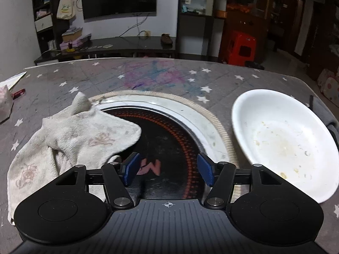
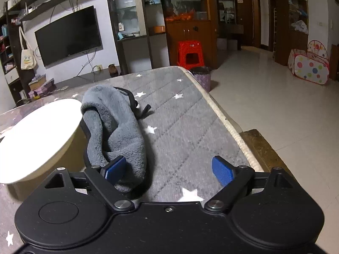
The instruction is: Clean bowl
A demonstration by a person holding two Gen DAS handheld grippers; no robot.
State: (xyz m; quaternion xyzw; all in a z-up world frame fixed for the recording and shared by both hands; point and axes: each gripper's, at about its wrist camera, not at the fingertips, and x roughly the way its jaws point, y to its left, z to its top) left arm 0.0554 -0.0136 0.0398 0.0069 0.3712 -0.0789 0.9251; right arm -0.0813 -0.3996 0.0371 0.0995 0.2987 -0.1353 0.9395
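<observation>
A white bowl [image 1: 284,146] sits on the star-patterned surface [image 1: 169,74] at three o'clock from the left tongs [image 1: 167,168], its inside smeared with yellowish residue. A worn cloth [image 1: 70,139] lies at nine o'clock, within reach for wiping. Both tongs are spread and hold nothing; the right tongs [image 2: 169,169] hover beside a grey fleece [image 2: 114,124].

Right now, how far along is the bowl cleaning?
Nothing looks done: the white bowl still shows yellowish residue inside. Nothing is in hand: the left gripper is open over the cooktop, beside the white cloth; the right gripper is open by the grey cloth. Left: grasp a cloth, wipe the bowl.
</observation>
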